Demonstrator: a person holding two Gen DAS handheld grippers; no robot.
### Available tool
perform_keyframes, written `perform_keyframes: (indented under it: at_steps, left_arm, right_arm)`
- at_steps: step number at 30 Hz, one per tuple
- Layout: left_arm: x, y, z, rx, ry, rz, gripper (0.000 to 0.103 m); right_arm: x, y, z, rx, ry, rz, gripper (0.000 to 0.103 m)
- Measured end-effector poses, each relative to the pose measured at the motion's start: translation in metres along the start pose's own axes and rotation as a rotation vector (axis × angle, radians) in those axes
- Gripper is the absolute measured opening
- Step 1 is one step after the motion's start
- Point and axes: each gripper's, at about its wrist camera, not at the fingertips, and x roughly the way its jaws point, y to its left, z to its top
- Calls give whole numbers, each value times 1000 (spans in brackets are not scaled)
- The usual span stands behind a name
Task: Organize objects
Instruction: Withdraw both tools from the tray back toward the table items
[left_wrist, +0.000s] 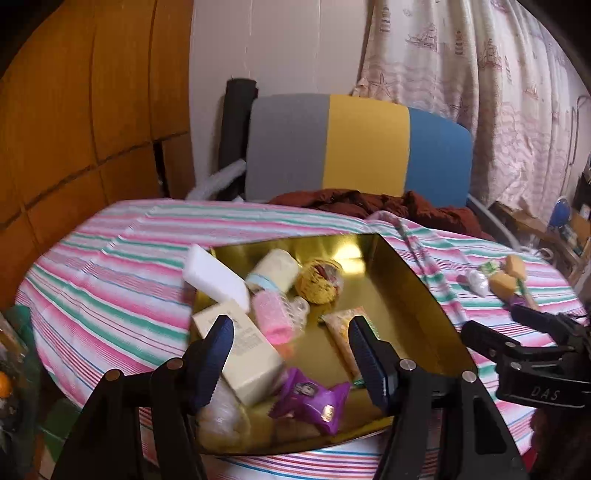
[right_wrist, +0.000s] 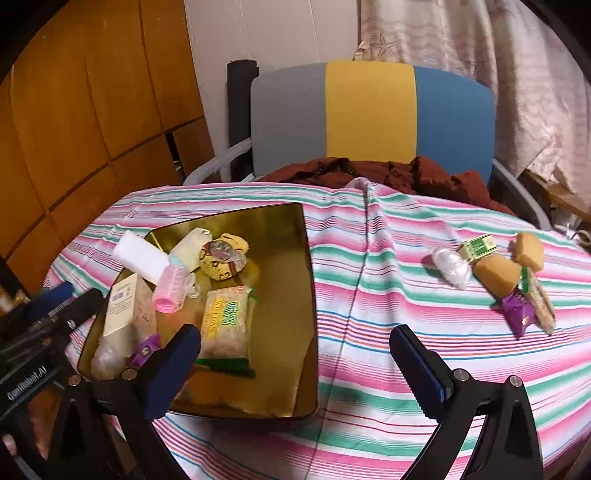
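A gold tray (left_wrist: 413, 295) (right_wrist: 288, 258) lies on the striped tablecloth and holds several items: a white sponge (left_wrist: 218, 278), a cream box (left_wrist: 242, 352), a pink roller (left_wrist: 271, 317), a purple packet (left_wrist: 314, 400) and a snack bar (right_wrist: 227, 325). My left gripper (left_wrist: 291, 354) hangs open just above the tray's near end, nothing between its fingers. My right gripper (right_wrist: 295, 365) stands open over the tray's near right corner, also empty. A loose pile lies to the right on the cloth: yellow sponges (right_wrist: 495, 275), a green box (right_wrist: 478, 247), a clear wrapped piece (right_wrist: 452, 267) and a purple packet (right_wrist: 519, 314).
A chair (right_wrist: 369, 110) with grey, yellow and blue panels stands behind the table, dark red cloth (right_wrist: 406, 177) on its seat. Wooden panelling (right_wrist: 74, 129) rises at the left, a curtain (left_wrist: 480, 92) at the right. The right gripper's body (left_wrist: 535, 354) shows in the left wrist view.
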Motion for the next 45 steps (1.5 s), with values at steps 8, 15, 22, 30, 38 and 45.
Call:
perform_keyframes:
  at_steps: [8, 15, 22, 30, 38, 45]
  left_arm:
    - [1, -11, 9, 31, -9, -8, 68]
    - [9, -21, 17, 26, 23, -158, 68]
    - [31, -45, 23, 52, 112, -254, 67]
    - [49, -93, 47, 143, 169, -402, 68]
    - [74, -161, 58, 219, 234, -447, 69]
    - [116, -228, 63, 265, 312, -446, 68]
  right_arm:
    - [4, -12, 3, 13, 41, -22, 103]
    - [6, -40, 14, 48, 58, -63, 103]
    - [12, -106, 26, 169, 96, -175, 103]
    - [11, -232, 49, 327, 158, -319, 103]
    - [54, -331, 50, 421, 212, -248, 103]
    - [79, -368, 32, 643, 262, -77, 103]
